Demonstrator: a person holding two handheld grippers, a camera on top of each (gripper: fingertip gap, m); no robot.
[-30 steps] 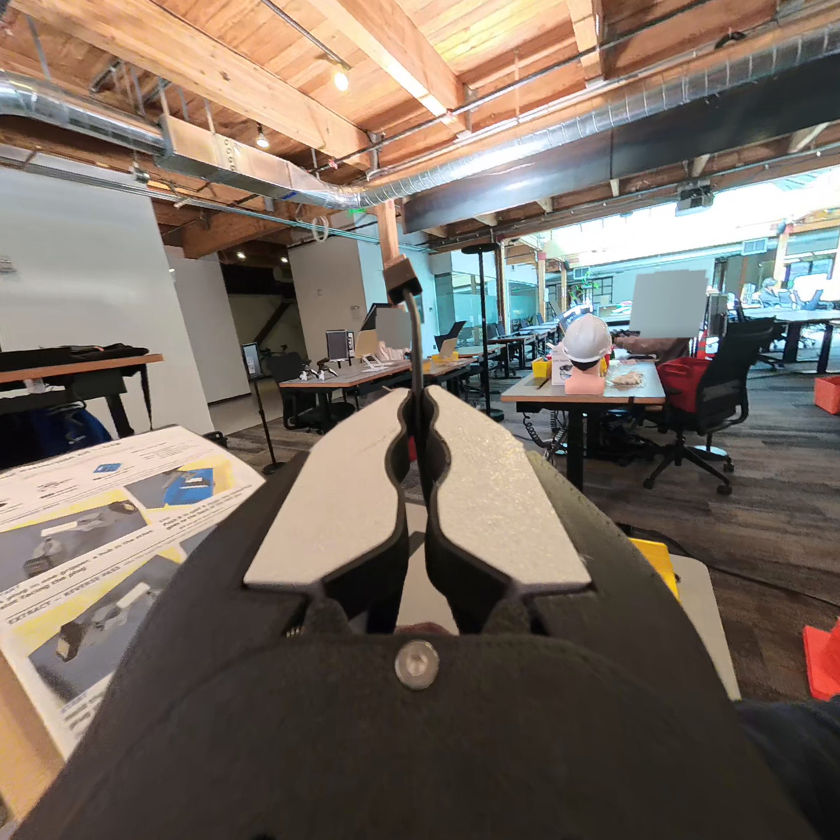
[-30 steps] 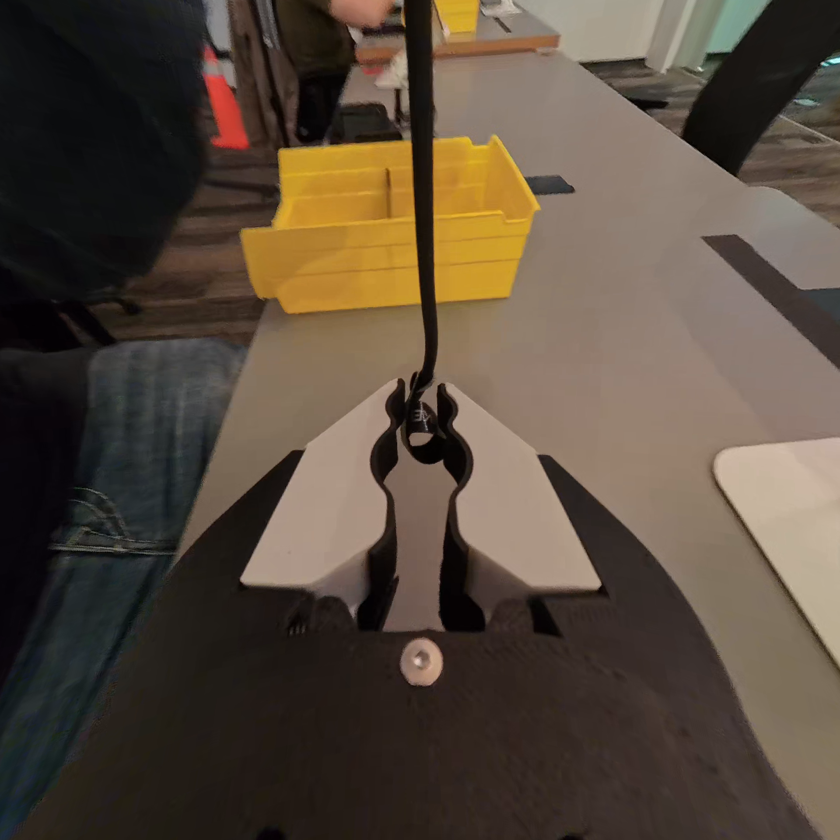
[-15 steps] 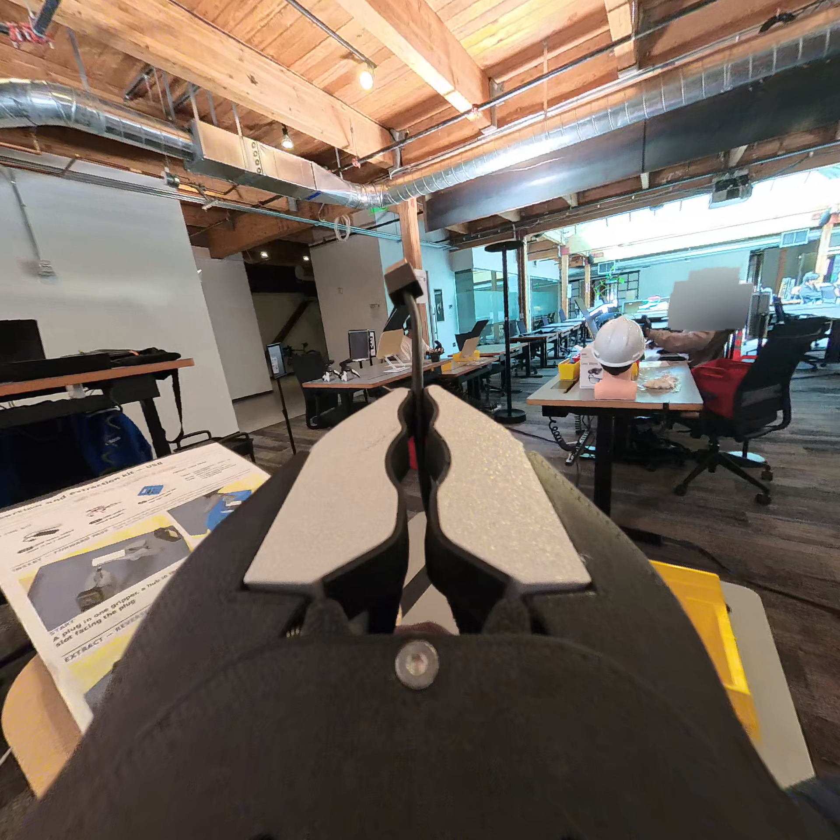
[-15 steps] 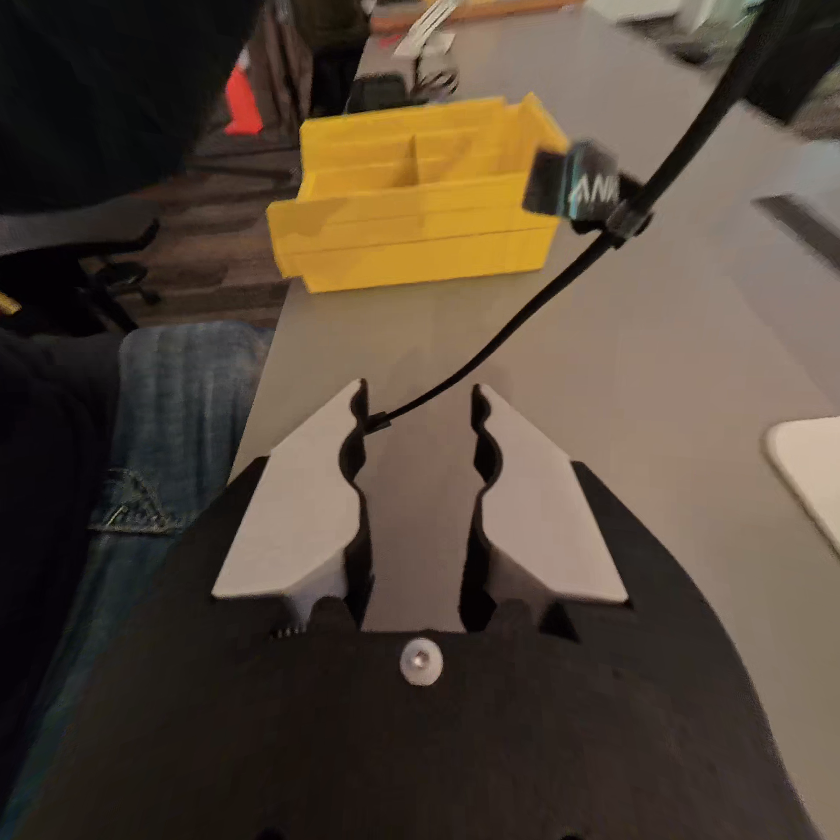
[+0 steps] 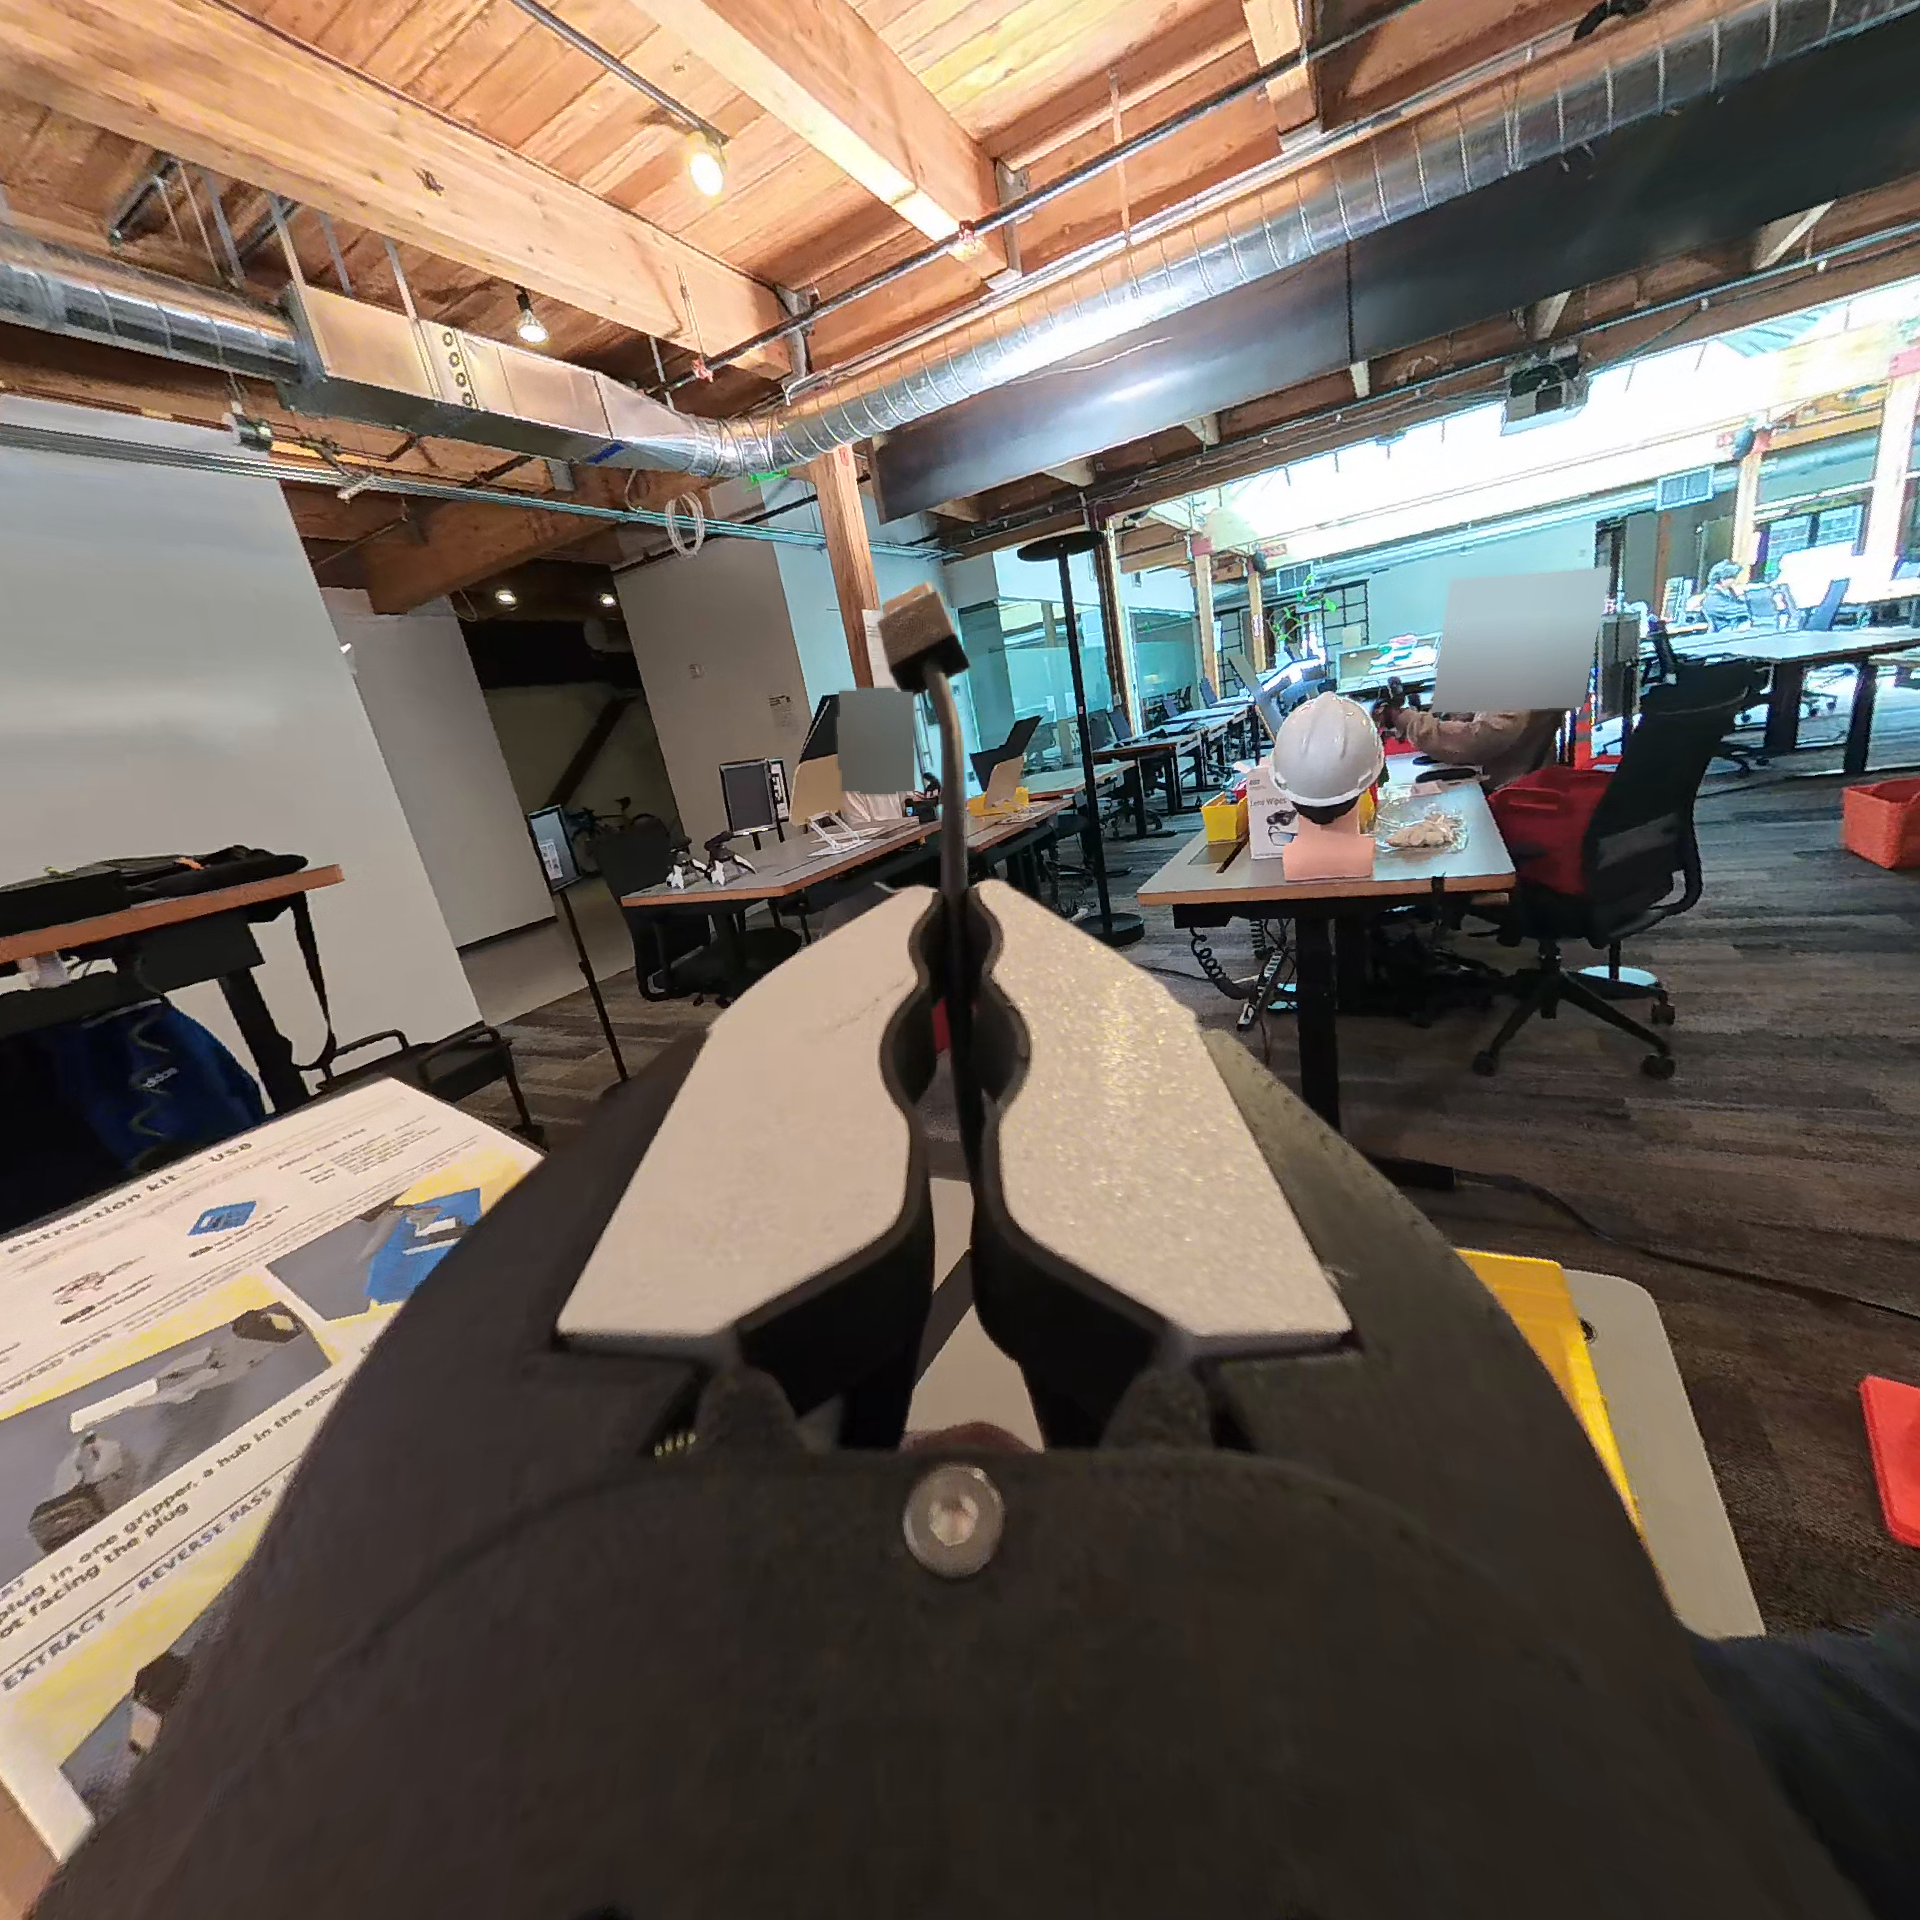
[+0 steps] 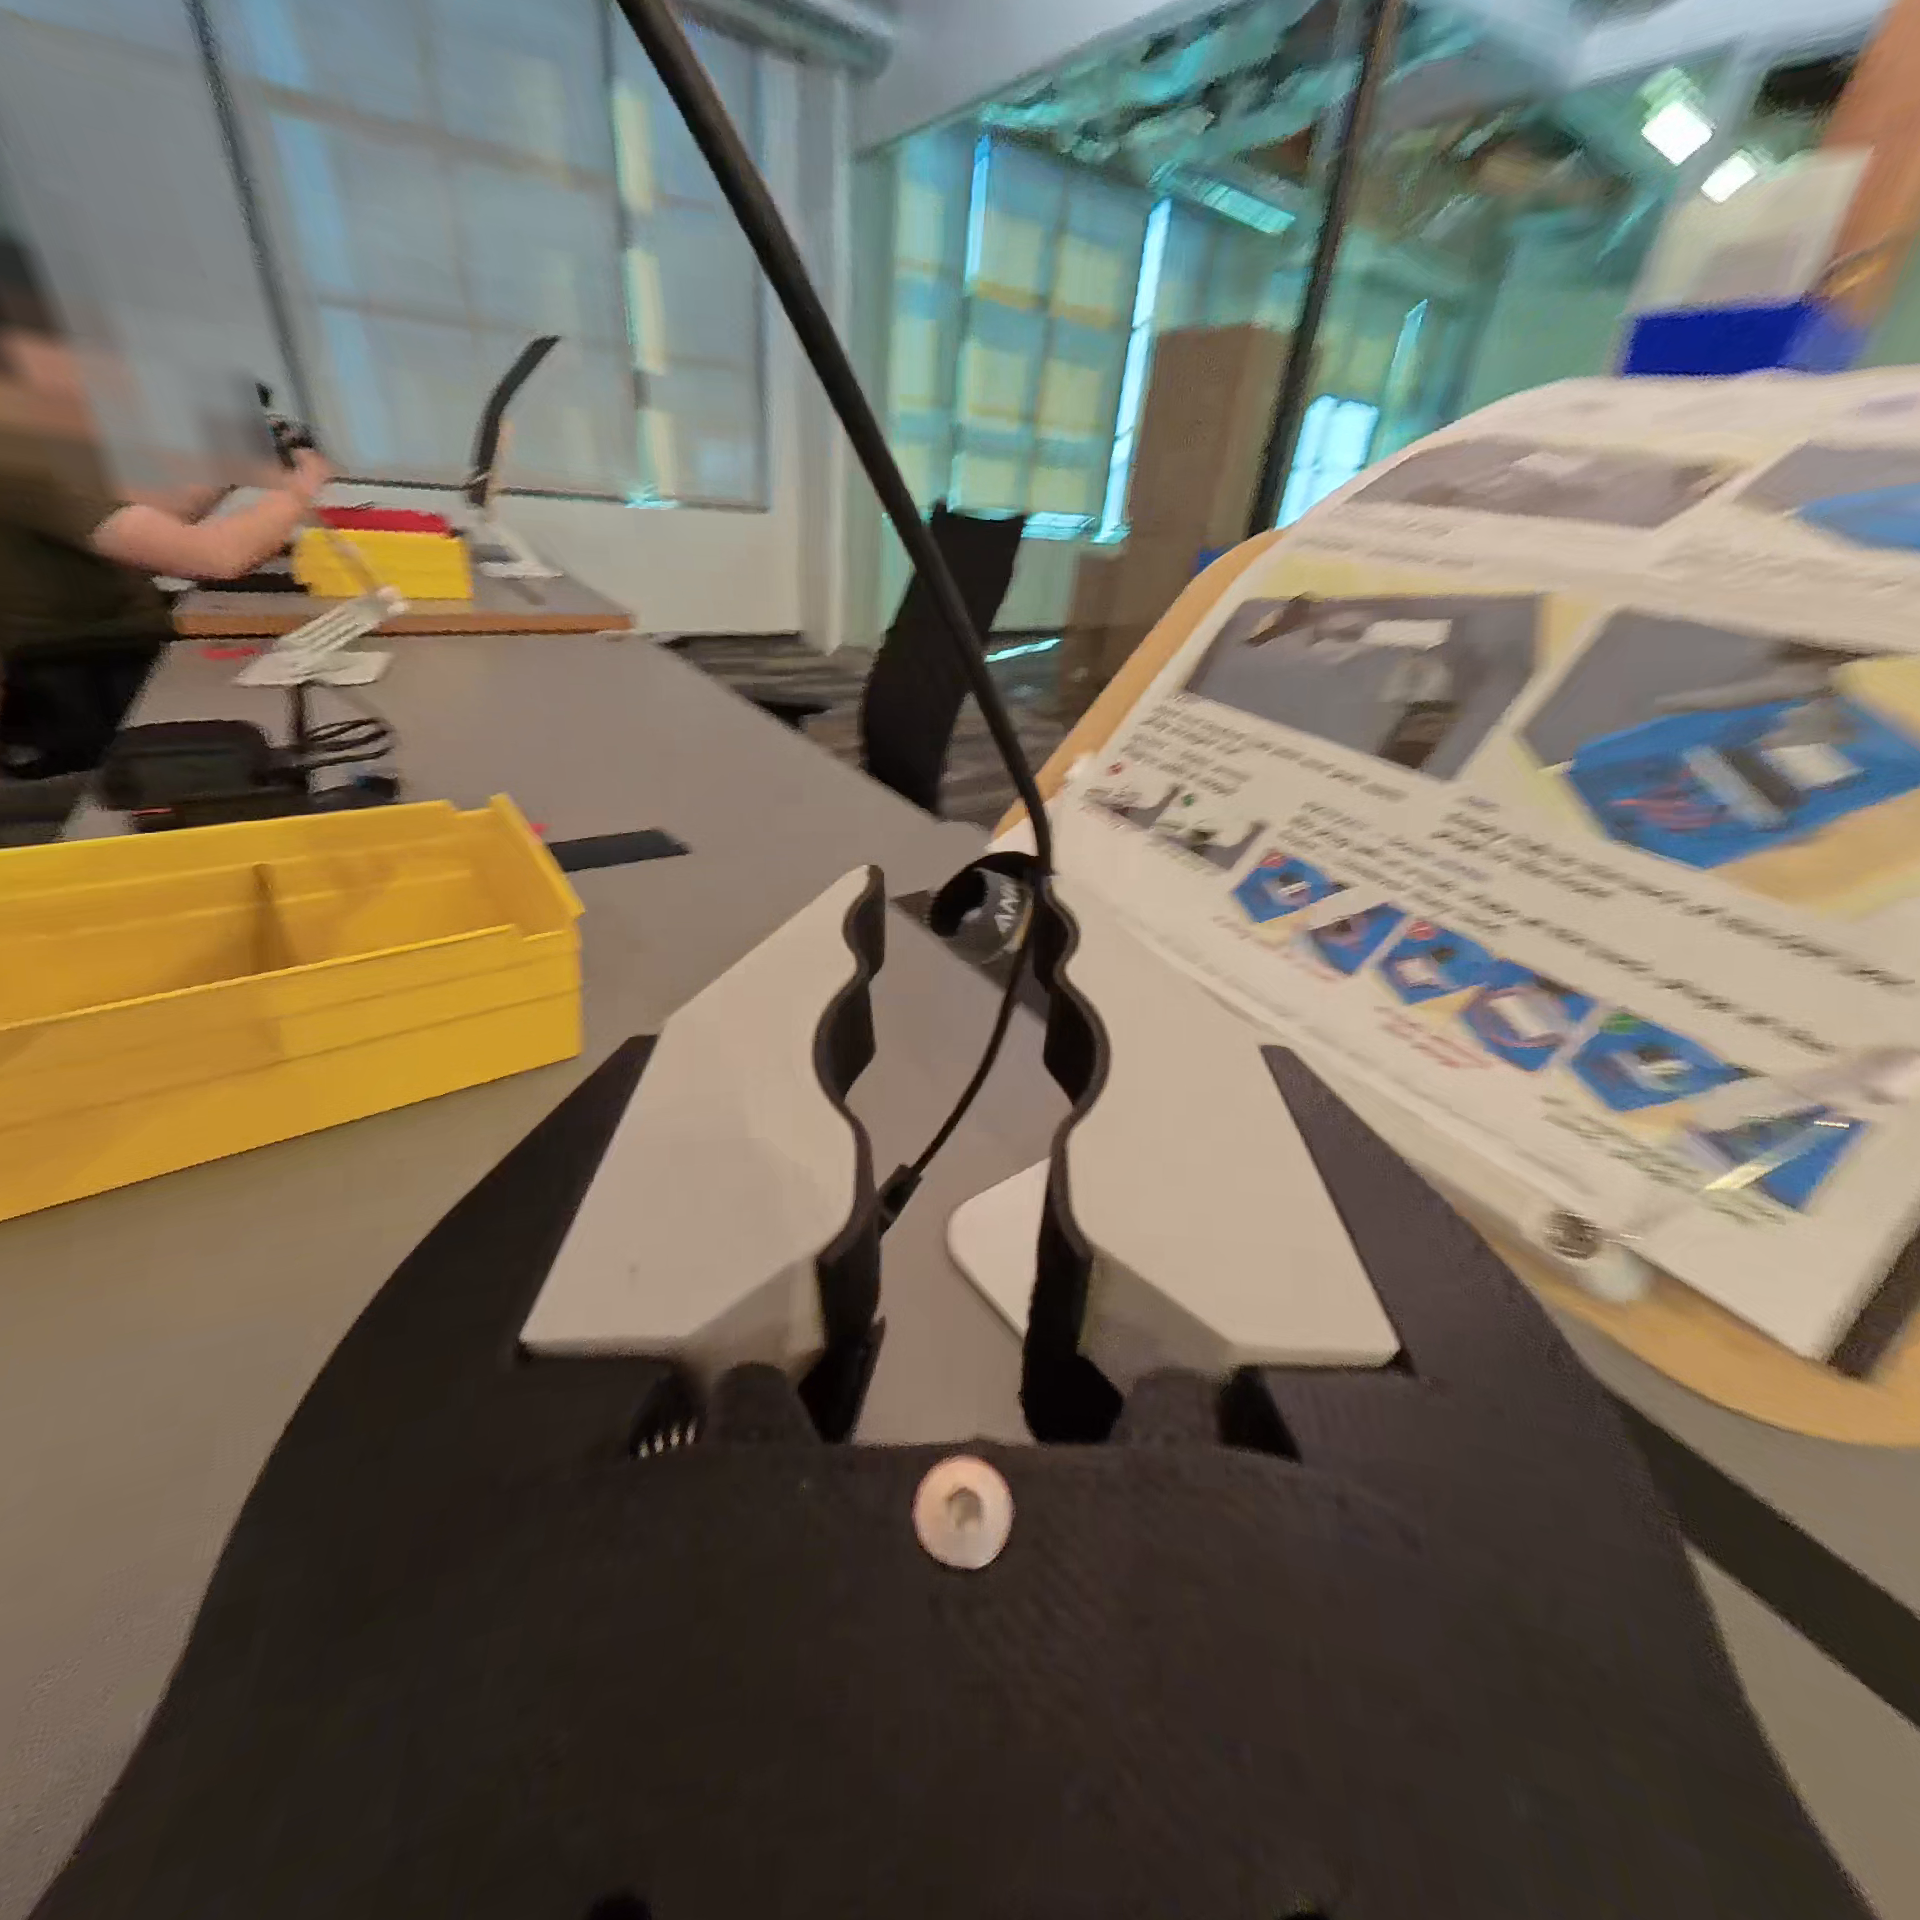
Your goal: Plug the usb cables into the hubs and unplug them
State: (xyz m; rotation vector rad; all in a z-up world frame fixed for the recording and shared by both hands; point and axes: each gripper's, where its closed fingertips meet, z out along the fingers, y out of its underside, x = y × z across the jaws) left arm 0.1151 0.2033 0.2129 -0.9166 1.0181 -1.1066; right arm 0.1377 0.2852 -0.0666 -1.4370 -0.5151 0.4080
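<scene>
In the left wrist view my left gripper is shut on a thin black USB cable. The cable rises from the fingertips, and its blocky dark plug end stands up in the air. In the right wrist view my right gripper is open. The black cable comes down from the upper left. A black strap loop on it sits by the right fingertip. A thinner stretch lies loose between the fingers. No hub shows in either view.
A yellow divided bin stands on the grey table to the left. A tilted wooden board with a printed instruction sheet is close on the right, with a white pad below it. The sheet and the bin also show in the left wrist view. About 30 cm separates my left fingertips from my right.
My right gripper was shut on the cable's strap, then opened, and its view swung up and right toward the instruction board. My left gripper stays shut on the cable and has barely shifted.
</scene>
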